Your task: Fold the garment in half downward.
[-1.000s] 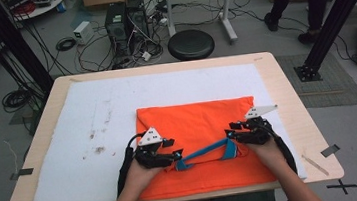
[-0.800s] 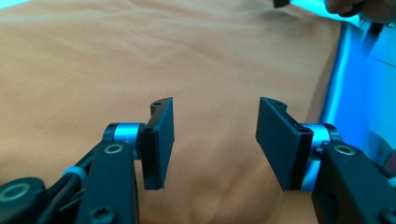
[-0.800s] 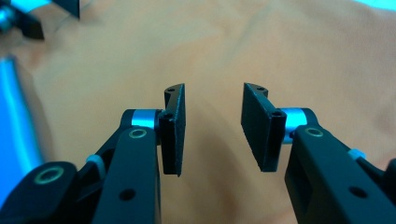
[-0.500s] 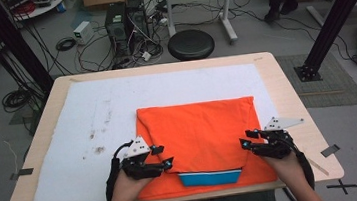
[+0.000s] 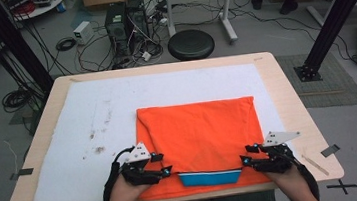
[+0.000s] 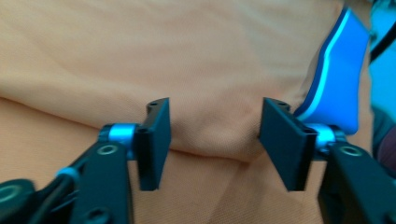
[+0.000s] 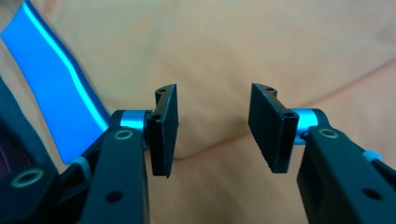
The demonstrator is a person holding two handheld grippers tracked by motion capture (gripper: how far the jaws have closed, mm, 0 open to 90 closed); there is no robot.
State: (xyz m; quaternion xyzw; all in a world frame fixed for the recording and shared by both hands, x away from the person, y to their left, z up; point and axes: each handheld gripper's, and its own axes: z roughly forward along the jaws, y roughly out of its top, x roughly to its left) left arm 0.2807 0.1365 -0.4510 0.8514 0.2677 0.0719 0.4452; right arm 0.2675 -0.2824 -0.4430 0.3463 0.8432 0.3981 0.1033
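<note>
Standing apart over a fold of orange cloth (image 6: 187,60), both grippers' jaws are gaping; the high view is adding a white mat (image 5: 92,114), wooden table (image 5: 285,84), and cluttered floor.

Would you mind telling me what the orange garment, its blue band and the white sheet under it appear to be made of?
The orange garment looks like a matte knitted fabric: the left gripper view shows a fine weave and soft folds. The blue band seems a smoother, slightly shiny trim with a pale stripe. The white sheet looks like matte foam or felt, stained; which one is unclear.
</note>
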